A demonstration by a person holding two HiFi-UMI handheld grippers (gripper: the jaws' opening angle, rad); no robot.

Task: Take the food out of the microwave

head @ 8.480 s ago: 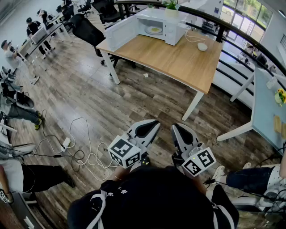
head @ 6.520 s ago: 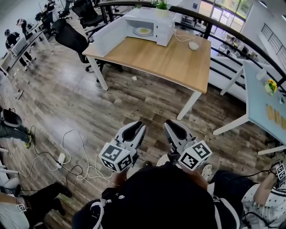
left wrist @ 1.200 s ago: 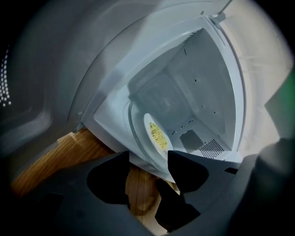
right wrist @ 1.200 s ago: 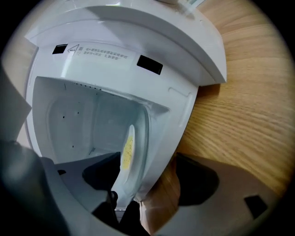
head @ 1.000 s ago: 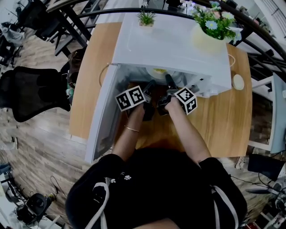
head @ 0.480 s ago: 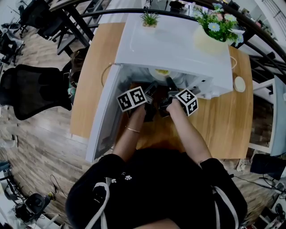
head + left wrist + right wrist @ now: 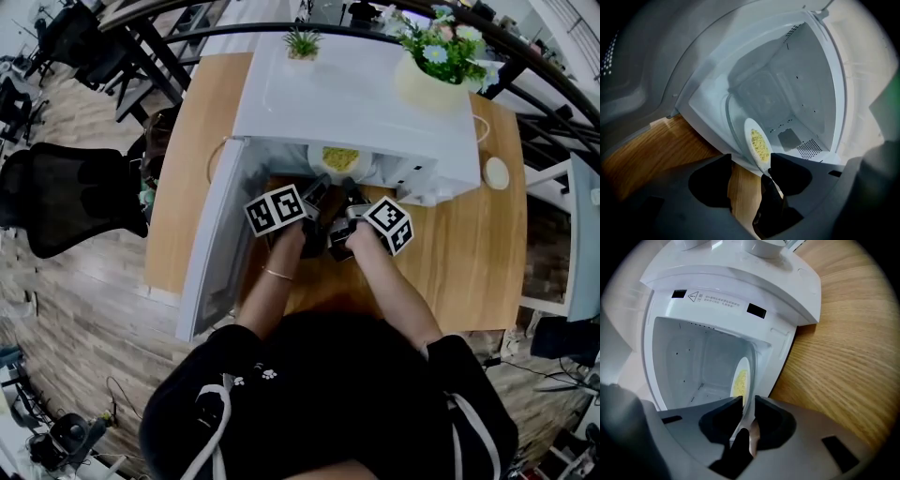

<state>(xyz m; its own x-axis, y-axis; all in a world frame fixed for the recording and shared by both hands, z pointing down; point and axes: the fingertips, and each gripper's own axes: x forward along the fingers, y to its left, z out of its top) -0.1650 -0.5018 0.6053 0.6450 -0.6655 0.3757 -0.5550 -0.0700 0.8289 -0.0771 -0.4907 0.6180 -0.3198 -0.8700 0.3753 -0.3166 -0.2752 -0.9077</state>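
Microwave (image 7: 356, 94) mouth: right gripper (image 7: 748, 401) jaws clamp food plate (image 7: 739, 376) rim; left gripper (image 7: 750, 160) jaws apart.

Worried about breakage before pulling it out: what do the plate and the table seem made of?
The plate looks like glazed ceramic: white, smooth, thin rim, though melamine is possible. The table looks like wood or wood-look laminate: matte, light brown, with visible grain lines.

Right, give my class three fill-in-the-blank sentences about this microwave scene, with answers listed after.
The door of the microwave stands ___.
The right gripper is shut on the rim of the plate, which holds ___ food.
The microwave stands on a ___ table.
Answers: open; yellow; wooden.
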